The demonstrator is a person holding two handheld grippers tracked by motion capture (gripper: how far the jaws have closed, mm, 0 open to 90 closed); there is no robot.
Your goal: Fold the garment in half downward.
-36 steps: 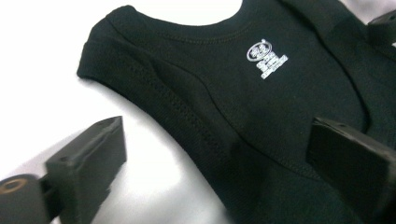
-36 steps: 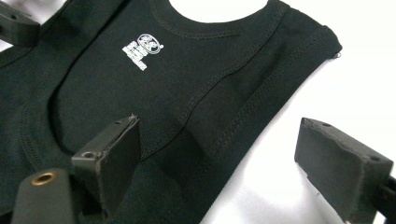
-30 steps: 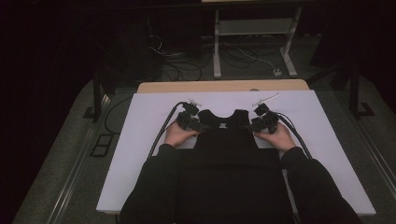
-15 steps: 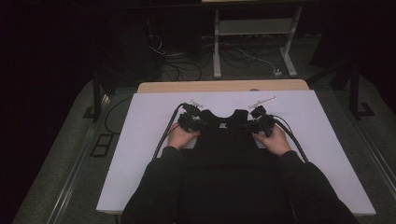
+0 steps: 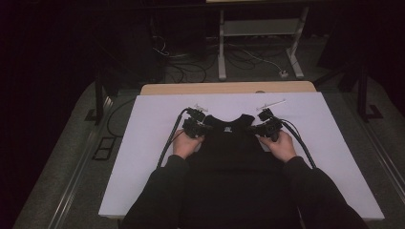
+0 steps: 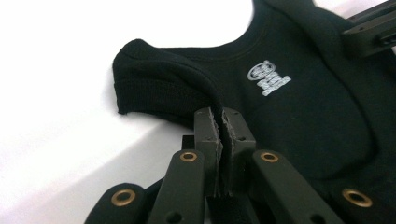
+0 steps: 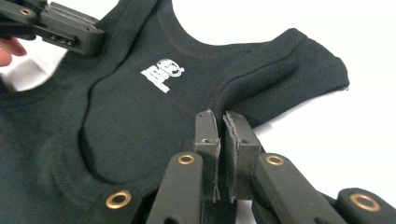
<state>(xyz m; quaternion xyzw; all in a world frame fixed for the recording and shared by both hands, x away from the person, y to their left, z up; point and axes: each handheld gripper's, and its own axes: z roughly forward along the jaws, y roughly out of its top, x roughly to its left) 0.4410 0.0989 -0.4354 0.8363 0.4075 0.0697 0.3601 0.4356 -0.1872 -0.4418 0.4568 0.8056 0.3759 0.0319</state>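
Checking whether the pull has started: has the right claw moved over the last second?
Yes, slightly. In the high view the right claw has slid inward along the white table, away from its right edge, clamped on the black garment.

- I see one printed mark: a small white logo [image 6: 269,77] on the black top [image 6: 299,107], just below its neckline, in my left gripper view.
- In my right gripper view the logo [image 7: 162,74] sits below that neckline too; its block letters are too blurred to read.
- In the high view it is a pale speck [image 5: 228,128], illegible.
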